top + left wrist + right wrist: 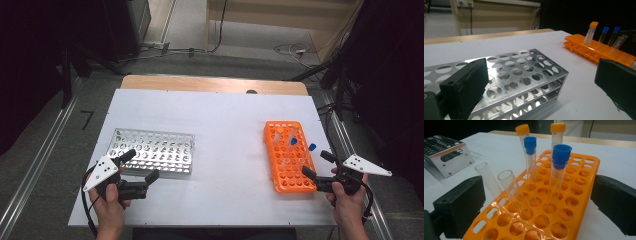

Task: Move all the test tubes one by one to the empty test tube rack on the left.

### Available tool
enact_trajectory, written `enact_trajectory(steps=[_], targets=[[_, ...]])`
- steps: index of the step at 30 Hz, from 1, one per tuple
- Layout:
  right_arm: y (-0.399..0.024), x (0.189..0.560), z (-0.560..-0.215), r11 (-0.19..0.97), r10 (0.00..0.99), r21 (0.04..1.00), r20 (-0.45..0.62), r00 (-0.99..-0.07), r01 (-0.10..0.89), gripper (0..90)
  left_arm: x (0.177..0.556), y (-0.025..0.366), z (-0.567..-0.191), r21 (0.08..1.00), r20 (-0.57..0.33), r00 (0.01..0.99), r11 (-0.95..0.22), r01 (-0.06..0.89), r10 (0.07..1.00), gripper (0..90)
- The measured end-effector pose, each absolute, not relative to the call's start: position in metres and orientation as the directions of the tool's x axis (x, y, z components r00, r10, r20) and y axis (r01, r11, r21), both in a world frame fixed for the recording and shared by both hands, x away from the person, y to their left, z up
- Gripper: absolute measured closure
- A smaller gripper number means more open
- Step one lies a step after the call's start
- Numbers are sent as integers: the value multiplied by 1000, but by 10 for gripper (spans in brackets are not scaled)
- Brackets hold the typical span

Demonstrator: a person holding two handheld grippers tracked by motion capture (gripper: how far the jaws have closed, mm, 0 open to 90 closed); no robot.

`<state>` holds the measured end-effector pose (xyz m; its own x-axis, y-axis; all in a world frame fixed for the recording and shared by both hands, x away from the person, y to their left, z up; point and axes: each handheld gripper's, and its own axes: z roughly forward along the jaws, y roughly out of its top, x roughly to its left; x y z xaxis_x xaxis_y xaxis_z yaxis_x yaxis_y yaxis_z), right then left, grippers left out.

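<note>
An empty silver metal tube rack [152, 151] lies on the white table at the left. At the right, an orange plastic rack [288, 156] holds several test tubes. My left gripper [140, 166] is open at the metal rack's [524, 77] near right corner, with nothing between its jaws. My right gripper [318, 165] is open at the orange rack's [579, 187] near right end and grips nothing. Ahead of it stand two blue-capped tubes [561, 155], two orange-capped tubes [557, 127] and two uncapped clear tubes [510, 187], which lean.
The white table top [225, 120] sits on a wooden desk whose far edge [210, 82] shows. Metal rails [35, 165] run along both sides of the table. Cables lie on the floor [290, 50] beyond it. The person's hands come in from the bottom.
</note>
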<state>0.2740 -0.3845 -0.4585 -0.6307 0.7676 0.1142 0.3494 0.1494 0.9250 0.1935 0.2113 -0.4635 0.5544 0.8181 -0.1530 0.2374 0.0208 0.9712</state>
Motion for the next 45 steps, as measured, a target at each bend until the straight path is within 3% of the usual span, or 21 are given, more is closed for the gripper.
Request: enact_trajectory(steps=[10,13,21,31,45], targets=[[-375,262,-447,147,815,924,88,-572,352,115,193,209,-462,972,-152,560,19,235,814,0],[-372,255,-439,135,808,937,84,-583,323,268,194,208,-463,971,-151,564,15,238,812,0],[-370,263,-451,183,761,911,106,-640,369,439,193,208,-463,970,-152,567,13,241,810,0],[-368,276,-472,271,735,861,102,-670,429,559,194,206,-463,969,-151,572,7,246,807,0],[-362,277,-482,321,754,852,35,-656,414,736,194,204,-465,967,-158,579,8,253,800,0]])
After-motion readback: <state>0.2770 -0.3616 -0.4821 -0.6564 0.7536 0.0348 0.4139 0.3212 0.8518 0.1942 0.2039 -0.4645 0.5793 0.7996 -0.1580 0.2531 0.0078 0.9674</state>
